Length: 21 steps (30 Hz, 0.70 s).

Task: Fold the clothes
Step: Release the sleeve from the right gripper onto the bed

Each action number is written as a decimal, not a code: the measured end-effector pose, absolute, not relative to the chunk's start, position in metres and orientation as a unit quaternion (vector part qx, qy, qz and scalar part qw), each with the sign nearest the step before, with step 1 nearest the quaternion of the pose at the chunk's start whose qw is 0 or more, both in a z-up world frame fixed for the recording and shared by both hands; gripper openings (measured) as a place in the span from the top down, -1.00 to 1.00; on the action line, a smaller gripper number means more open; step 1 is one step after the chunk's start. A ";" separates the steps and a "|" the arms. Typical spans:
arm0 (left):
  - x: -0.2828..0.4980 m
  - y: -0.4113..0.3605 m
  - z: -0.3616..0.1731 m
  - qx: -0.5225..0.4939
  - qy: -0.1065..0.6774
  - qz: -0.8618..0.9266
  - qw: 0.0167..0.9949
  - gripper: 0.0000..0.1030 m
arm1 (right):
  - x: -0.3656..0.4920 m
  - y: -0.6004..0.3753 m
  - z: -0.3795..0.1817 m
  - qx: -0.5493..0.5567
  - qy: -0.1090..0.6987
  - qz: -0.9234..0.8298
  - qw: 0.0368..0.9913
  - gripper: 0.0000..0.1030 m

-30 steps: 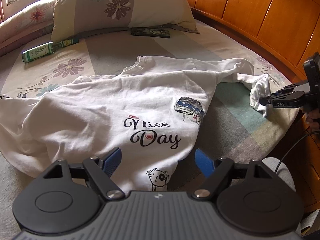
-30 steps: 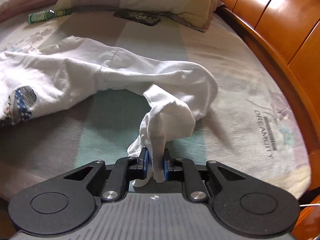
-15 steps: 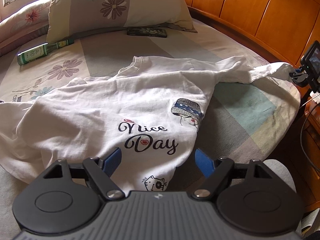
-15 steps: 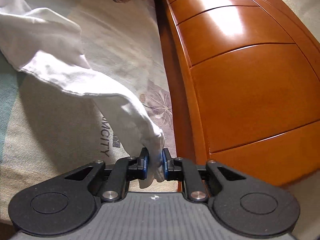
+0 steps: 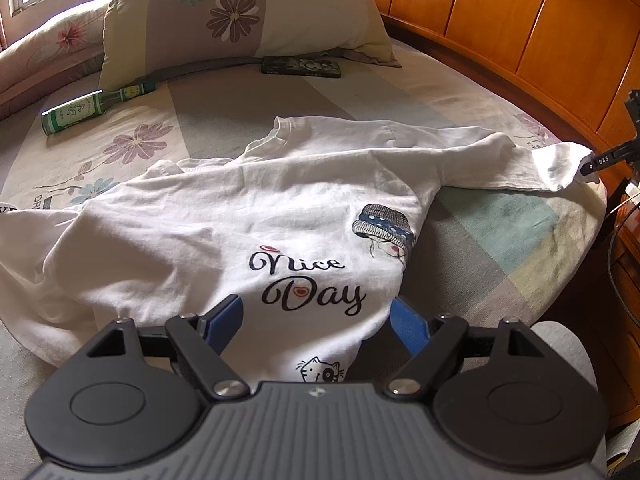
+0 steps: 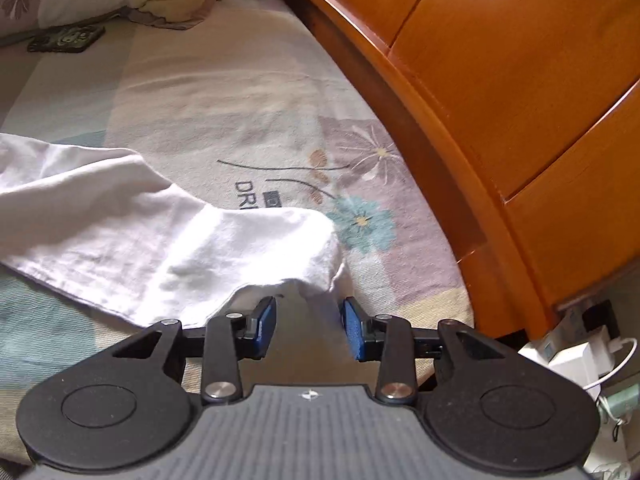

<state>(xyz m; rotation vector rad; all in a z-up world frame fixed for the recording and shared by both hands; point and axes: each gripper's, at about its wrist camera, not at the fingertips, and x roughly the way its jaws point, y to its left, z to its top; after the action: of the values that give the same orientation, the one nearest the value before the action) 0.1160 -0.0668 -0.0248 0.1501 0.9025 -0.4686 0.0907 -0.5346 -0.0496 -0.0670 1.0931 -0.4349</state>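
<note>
A white T-shirt (image 5: 224, 216) printed "Nice Day" lies face up on the bed, its collar toward the pillow. My left gripper (image 5: 316, 312) hovers open over the shirt's lower hem, nothing pinched between its blue pads. The shirt's right sleeve (image 6: 168, 240) is stretched out flat toward the wooden headboard. My right gripper (image 6: 306, 320) sits at the sleeve's cuff with its jaws opening; the cuff edge lies just ahead of the pads and is not pressed. In the left wrist view the right gripper (image 5: 600, 160) shows at the sleeve's tip.
A curved wooden headboard (image 6: 500, 100) runs along the bed's right side. A flowered pillow (image 5: 240, 12), a green bottle (image 5: 80, 112) and a dark flat case (image 5: 300, 67) lie at the far end. White chargers and cables (image 6: 576, 360) sit beside the bed.
The right gripper drew the sleeve out from a bunched heap toward the headboard, laid it flat and let go as its jaws parted. The left gripper stayed put.
</note>
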 end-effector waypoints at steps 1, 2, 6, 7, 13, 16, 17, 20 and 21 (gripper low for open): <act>0.115 -0.066 -0.024 0.073 0.431 -0.224 0.871 -0.58 | 0.086 -0.529 -0.051 -0.025 0.518 -0.195 0.832 0.11; 0.114 -0.065 -0.023 0.074 0.430 -0.224 0.871 -0.58 | 0.083 -0.523 -0.049 -0.023 0.519 -0.187 0.834 0.06; 0.110 -0.058 -0.017 0.079 0.427 -0.219 0.874 -0.58 | 0.069 -0.496 -0.038 -0.008 0.508 -0.138 0.850 -0.06; 0.109 -0.056 -0.016 0.078 0.427 -0.217 0.874 -0.58 | 0.069 -0.488 -0.035 -0.005 0.503 -0.123 0.855 -0.10; 0.100 -0.031 -0.003 0.077 0.425 -0.199 0.879 -0.58 | 0.064 -0.422 -0.024 -0.002 0.477 -0.041 0.878 -0.27; 0.096 -0.013 0.007 0.081 0.421 -0.183 0.885 -0.58 | 0.059 -0.378 -0.022 -0.004 0.461 0.008 0.888 -0.34; 0.095 -0.007 0.010 0.080 0.420 -0.177 0.887 -0.58 | 0.057 -0.363 -0.022 -0.004 0.457 0.027 0.889 -0.36; 0.093 0.021 0.022 0.078 0.420 -0.150 0.891 -0.58 | 0.051 -0.319 -0.021 -0.002 0.445 0.083 0.892 -0.39; 0.092 0.028 0.026 0.081 0.422 -0.142 0.892 -0.58 | 0.048 -0.304 -0.021 -0.002 0.441 0.102 0.892 -0.39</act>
<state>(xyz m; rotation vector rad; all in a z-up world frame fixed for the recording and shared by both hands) 0.0918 0.0283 0.0256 0.1681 0.8754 -0.2948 0.0484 -0.3045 -0.0206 -0.0043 0.9155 0.2118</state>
